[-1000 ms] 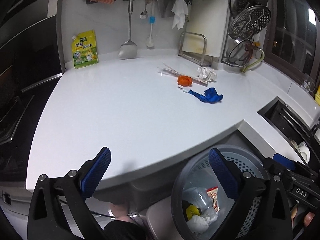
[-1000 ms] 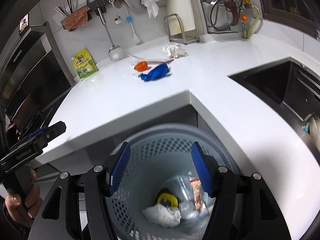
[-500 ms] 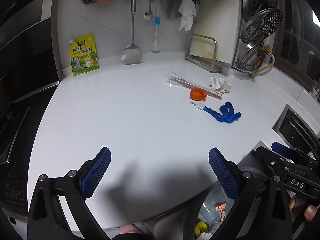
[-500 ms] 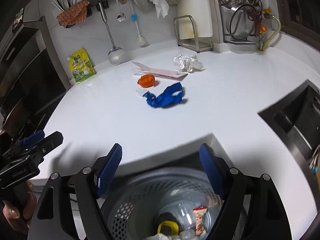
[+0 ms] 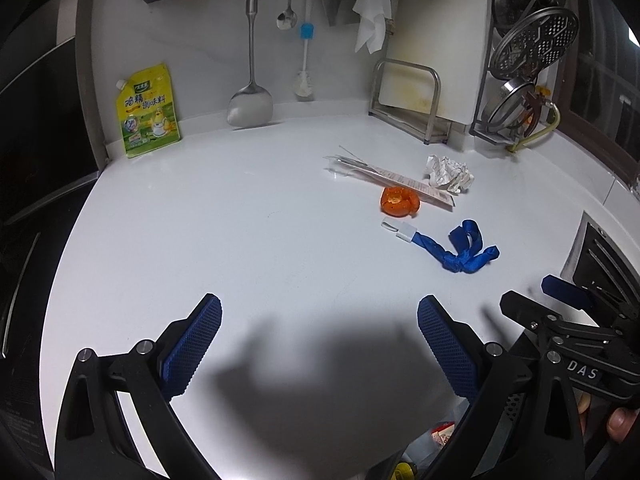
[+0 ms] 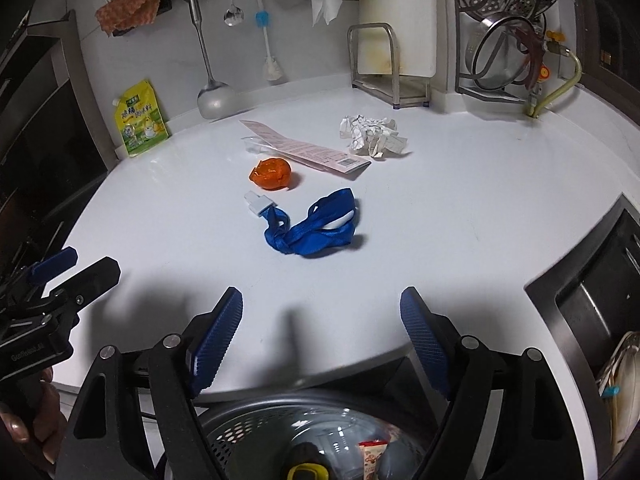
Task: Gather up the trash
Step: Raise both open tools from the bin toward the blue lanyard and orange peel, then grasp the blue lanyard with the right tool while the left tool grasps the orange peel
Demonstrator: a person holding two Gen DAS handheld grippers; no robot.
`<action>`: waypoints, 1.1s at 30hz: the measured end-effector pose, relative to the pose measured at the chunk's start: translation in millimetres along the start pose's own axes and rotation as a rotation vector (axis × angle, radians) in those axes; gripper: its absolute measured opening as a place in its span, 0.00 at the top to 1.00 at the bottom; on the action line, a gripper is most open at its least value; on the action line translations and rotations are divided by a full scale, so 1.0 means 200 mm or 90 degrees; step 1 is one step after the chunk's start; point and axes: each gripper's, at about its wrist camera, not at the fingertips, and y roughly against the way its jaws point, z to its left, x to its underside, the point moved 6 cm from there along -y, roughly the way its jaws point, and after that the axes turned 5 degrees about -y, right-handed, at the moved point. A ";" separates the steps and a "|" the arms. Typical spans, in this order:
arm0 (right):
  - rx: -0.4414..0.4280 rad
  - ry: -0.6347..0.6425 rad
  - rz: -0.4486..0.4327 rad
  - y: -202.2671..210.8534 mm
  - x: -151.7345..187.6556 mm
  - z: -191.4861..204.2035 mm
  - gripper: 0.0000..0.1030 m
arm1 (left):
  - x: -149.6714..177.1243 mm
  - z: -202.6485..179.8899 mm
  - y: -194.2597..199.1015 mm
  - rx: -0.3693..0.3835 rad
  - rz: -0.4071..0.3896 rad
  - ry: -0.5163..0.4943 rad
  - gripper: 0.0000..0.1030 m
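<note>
On the white counter (image 5: 200, 220) lie a blue strap with a white clip (image 5: 456, 246) (image 6: 312, 228), an orange peel (image 5: 399, 201) (image 6: 271, 174), a long pink paper sleeve (image 5: 400, 180) (image 6: 304, 150) and a crumpled white paper (image 5: 448, 172) (image 6: 370, 136). My left gripper (image 5: 320, 344) is open and empty over the counter's near part. My right gripper (image 6: 320, 332) is open and empty at the counter's front edge, above a grey perforated trash basket (image 6: 248, 436) holding some rubbish. The trash lies well ahead of both.
A yellow seasoning pouch (image 5: 148, 112) leans on the back wall. A spatula (image 5: 250, 108), spoon, brush and cloths hang above. A cutting board rack (image 5: 412, 100) and pot lid rack (image 5: 520, 80) stand at the back right. A sink (image 6: 592, 304) lies to the right.
Both grippers have risen from the basket and moved forward over the counter toward the trash. The basket has slid to the bottom edge of both views.
</note>
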 end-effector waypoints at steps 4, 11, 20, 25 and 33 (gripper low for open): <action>-0.015 -0.005 0.015 -0.08 -0.06 0.01 0.25 | -0.03 0.00 -0.04 -0.010 0.001 -0.011 0.06; -0.010 0.003 0.047 -0.23 -0.14 0.04 0.25 | -0.05 0.04 -0.12 -0.011 0.023 0.003 0.06; 0.028 0.038 0.057 -0.35 -0.17 0.06 0.25 | -0.07 0.06 -0.19 -0.009 0.036 0.015 0.06; 0.043 0.067 0.044 -0.37 -0.17 0.07 0.32 | -0.10 0.04 -0.20 -0.009 0.034 0.007 0.06; 0.024 0.086 0.033 -0.33 -0.18 0.07 0.81 | -0.16 -0.02 -0.23 0.017 0.036 0.020 0.06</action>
